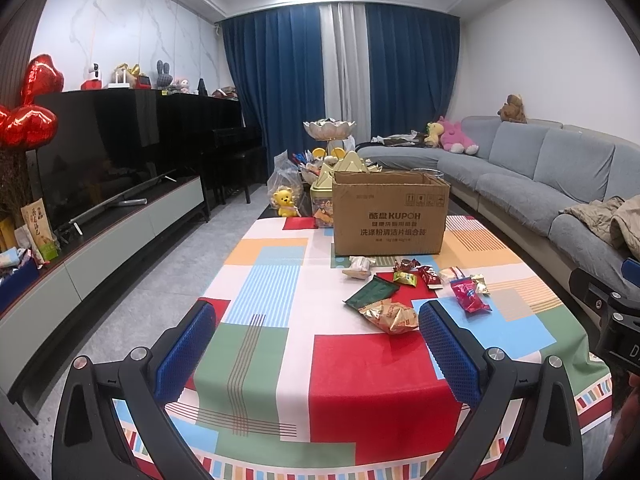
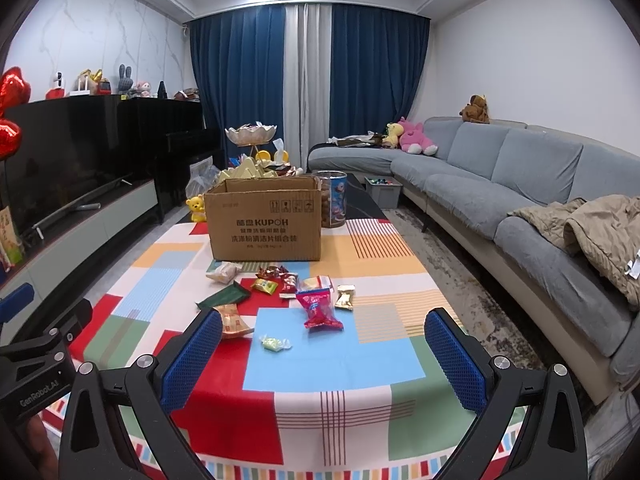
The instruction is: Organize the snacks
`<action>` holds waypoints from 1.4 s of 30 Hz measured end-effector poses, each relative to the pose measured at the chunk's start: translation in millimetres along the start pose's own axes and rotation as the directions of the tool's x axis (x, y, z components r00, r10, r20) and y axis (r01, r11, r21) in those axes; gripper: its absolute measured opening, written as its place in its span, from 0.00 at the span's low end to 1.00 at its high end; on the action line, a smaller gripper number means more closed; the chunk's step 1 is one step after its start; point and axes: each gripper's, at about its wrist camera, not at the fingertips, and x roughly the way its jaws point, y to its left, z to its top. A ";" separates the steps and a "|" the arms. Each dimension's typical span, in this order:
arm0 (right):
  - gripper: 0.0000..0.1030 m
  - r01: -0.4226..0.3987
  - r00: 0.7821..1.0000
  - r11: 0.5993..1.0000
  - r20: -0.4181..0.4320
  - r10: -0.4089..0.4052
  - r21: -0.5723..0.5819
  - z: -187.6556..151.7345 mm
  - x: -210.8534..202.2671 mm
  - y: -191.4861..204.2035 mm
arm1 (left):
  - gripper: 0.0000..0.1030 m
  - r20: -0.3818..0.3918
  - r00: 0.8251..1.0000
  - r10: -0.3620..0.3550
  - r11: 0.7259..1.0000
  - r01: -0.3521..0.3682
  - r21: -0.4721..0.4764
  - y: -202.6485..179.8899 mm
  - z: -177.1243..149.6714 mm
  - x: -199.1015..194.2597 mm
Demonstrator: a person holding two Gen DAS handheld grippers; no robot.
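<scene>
one cardboard box (image 2: 264,220), two empty hand-held grippers (image 1: 316,344) (image 2: 324,356)

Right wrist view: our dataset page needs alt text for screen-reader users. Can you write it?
Open right gripper hovers empty over a colourful tablecloth strewn with small snack packets, before an open cardboard box. A grey sofa stands right.

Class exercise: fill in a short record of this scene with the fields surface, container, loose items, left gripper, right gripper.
surface: table with a colourful patchwork cloth
container: open cardboard box, standing at the far side of the snacks
loose items: snack packets scattered in front of the box, among them a pink packet and a small green candy
left gripper: open, empty
right gripper: open, empty
</scene>
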 end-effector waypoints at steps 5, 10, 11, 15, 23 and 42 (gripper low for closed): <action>1.00 0.002 1.000 1.000 0.000 -0.002 -0.002 -1.0 0.7 0.4 | 1.00 0.000 1.000 0.000 1.000 0.000 0.001 0.3 -0.4 -0.2; 1.00 0.003 1.000 1.000 0.001 -0.003 -0.002 -0.6 0.3 0.7 | 1.00 0.001 1.000 0.000 1.000 0.000 0.001 0.7 -0.2 0.2; 1.00 0.004 1.000 1.000 0.002 -0.004 -0.002 -0.5 0.1 0.7 | 1.00 0.001 1.000 0.001 1.000 -0.001 0.001 0.0 -0.5 0.1; 1.00 0.007 1.000 1.000 0.005 -0.007 -0.002 -2.7 1.7 0.4 | 1.00 0.001 1.000 0.000 1.000 0.000 0.002 -0.5 -0.7 -0.1; 1.00 0.007 1.000 1.000 0.007 -0.007 -0.002 -2.4 1.7 0.0 | 1.00 0.005 1.000 0.003 1.000 -0.003 0.004 0.9 0.9 -1.7; 1.00 0.008 1.000 1.000 -0.006 -0.008 -0.001 -2.8 7.8 -2.5 | 1.00 0.000 1.000 0.003 1.000 -0.003 0.015 1.6 2.2 4.6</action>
